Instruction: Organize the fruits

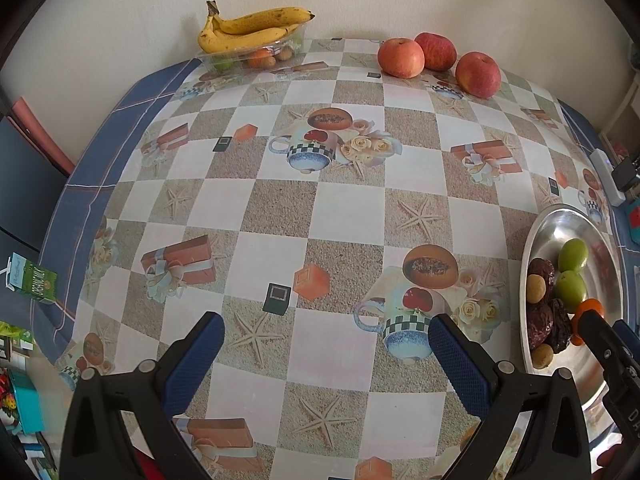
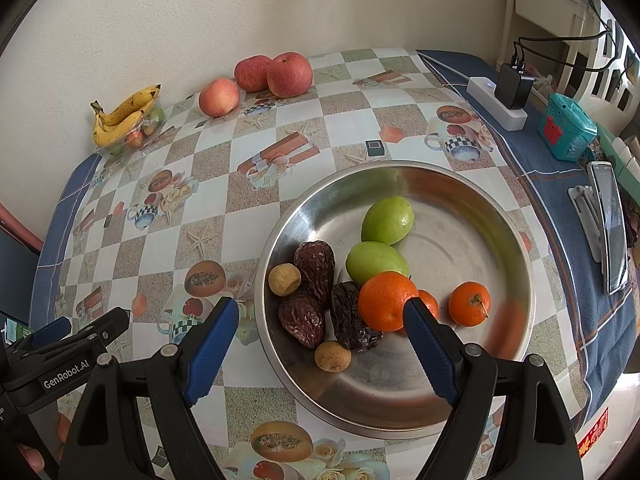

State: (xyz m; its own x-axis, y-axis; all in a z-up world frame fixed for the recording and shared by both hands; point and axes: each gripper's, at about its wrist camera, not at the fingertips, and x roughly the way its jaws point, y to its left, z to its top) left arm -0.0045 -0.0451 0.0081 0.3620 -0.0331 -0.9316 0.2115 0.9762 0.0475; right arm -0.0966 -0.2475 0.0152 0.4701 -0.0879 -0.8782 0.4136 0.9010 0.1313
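A steel bowl [image 2: 460,240] holds two green fruits [image 2: 387,220], several wrinkled dates [image 2: 315,264], three oranges [image 2: 386,301] and two small brown longans [image 2: 284,279]. My right gripper [image 2: 320,306] hovers open over the bowl's near left side, one finger outside the rim and the other beside the largest orange. My left gripper [image 1: 326,322] stands open above bare tablecloth, left of the bowl [image 1: 560,210]. At the back, three red apples [image 1: 400,58] lie loose. A bunch of bananas [image 1: 252,28] rests on a clear tray of small fruit [image 1: 240,58]. Nothing is held.
A white power strip with a black charger [image 2: 504,96], a teal box [image 2: 566,128] and a phone on a stand [image 2: 608,224] lie along the right edge. The wall runs behind the table. A green carton [image 1: 34,280] sits off the table's left side.
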